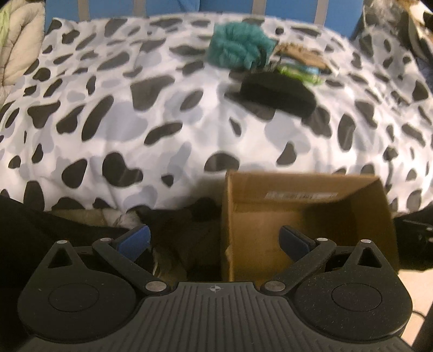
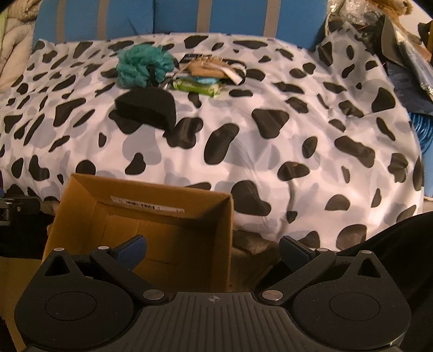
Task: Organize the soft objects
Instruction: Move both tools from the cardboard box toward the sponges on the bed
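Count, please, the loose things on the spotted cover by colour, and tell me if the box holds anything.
Teal: 1, the fluffy yarn bundle
Black: 1, the soft hat
Green: 1, the soft packet
Tan: 1, the tagged item
Total: 4
The cardboard box shows nothing inside.

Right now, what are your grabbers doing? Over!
Left gripper open, empty. Right gripper open, empty. Teal yarn, black hat on spotted cover. Cardboard box empty, path clear.

A cow-print cover (image 2: 243, 140) spreads beneath a blue-and-grey striped backrest (image 2: 173, 19). Left of the cover sits a beige quilted cushion (image 1: 19, 40); right of it, a cluttered dark pile (image 2: 400, 48).
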The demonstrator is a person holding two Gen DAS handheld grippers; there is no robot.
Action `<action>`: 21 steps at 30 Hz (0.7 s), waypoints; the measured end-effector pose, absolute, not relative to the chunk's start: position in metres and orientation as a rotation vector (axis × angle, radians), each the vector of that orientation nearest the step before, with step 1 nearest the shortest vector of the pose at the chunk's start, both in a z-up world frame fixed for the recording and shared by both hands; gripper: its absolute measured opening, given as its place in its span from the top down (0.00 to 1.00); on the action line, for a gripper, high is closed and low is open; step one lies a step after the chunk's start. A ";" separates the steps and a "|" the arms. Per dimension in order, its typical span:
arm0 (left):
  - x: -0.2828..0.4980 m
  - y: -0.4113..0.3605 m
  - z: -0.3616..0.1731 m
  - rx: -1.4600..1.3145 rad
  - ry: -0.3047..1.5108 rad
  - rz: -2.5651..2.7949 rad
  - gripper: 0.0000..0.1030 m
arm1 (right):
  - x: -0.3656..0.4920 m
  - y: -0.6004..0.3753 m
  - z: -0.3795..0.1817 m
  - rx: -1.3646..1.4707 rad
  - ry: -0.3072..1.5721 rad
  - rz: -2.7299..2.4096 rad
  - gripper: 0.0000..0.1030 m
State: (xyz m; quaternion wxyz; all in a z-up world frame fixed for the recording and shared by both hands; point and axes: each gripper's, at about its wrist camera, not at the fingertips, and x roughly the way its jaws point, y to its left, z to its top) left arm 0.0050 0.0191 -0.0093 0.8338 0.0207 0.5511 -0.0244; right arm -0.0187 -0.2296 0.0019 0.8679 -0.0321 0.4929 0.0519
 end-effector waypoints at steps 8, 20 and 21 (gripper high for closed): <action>0.007 0.019 -0.029 0.097 1.288 -0.050 0.00 | -0.013 -0.209 -0.015 -0.144 1.122 0.150 0.00; 0.022 -0.006 -0.018 0.110 1.264 -0.094 0.00 | 0.001 -0.214 -0.027 -0.145 1.194 0.181 0.00; 0.025 -0.007 -0.016 0.095 1.254 -0.103 0.00 | 0.003 -0.216 -0.026 -0.133 1.197 0.192 0.00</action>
